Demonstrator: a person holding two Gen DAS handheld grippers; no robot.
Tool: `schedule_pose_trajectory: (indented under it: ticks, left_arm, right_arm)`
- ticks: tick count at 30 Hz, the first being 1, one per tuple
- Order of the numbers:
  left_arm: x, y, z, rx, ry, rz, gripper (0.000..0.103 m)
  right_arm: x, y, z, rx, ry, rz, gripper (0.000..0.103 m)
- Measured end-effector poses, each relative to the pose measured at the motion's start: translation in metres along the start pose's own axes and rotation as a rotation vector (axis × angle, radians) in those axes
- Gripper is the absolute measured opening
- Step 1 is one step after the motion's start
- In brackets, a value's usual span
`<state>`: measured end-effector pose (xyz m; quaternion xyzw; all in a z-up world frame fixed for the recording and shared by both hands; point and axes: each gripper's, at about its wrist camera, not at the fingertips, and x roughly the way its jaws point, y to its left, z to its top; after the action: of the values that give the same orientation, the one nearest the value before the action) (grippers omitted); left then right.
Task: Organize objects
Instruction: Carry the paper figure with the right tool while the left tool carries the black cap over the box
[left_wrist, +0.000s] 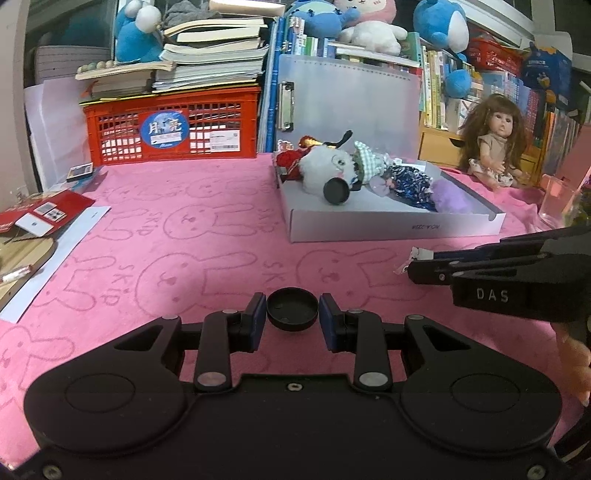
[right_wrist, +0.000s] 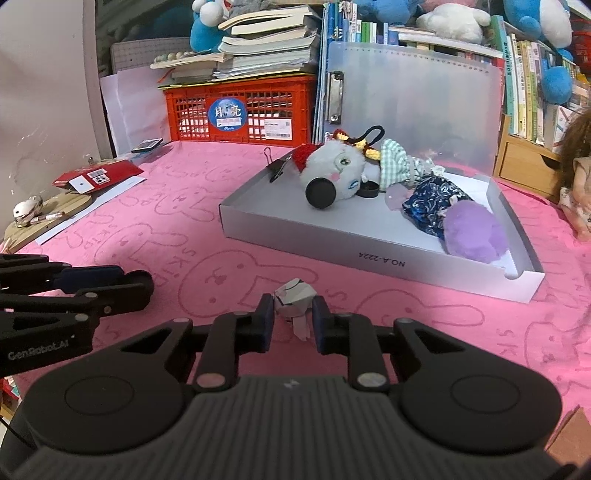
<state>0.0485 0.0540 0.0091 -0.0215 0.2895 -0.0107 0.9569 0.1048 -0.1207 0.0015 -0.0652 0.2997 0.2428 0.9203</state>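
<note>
My left gripper (left_wrist: 293, 314) is shut on a black round lid (left_wrist: 292, 308) just above the pink cloth. My right gripper (right_wrist: 293, 314) is shut on a crumpled scrap of white paper (right_wrist: 293, 297); it also shows from the side in the left wrist view (left_wrist: 415, 264), with the paper (left_wrist: 417, 254) at its tip. A shallow white box (left_wrist: 391, 223) (right_wrist: 369, 254) lies ahead. It holds a grey plush (right_wrist: 334, 164), another black lid (right_wrist: 320, 192), a blue patterned cloth doll (right_wrist: 432, 201) and a purple fluffy ball (right_wrist: 472, 230).
A red crate (left_wrist: 166, 123) topped with stacked books (left_wrist: 207, 55) stands at the back left. A long-haired doll (left_wrist: 495, 144) sits at the back right beside a clear glass (left_wrist: 557, 201). Red cards (left_wrist: 40, 214) and paper lie at the left edge. A clipboard (right_wrist: 406, 99) leans behind the box.
</note>
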Motion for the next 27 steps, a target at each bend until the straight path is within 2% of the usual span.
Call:
schedule_pose_trajectory:
  ticks: [27]
  left_arm:
    - [0.036, -0.037, 0.059, 0.015, -0.029, -0.061, 0.030]
  right_arm:
    - [-0.020, -0.041, 0.019, 0.110, -0.054, -0.111, 0.026]
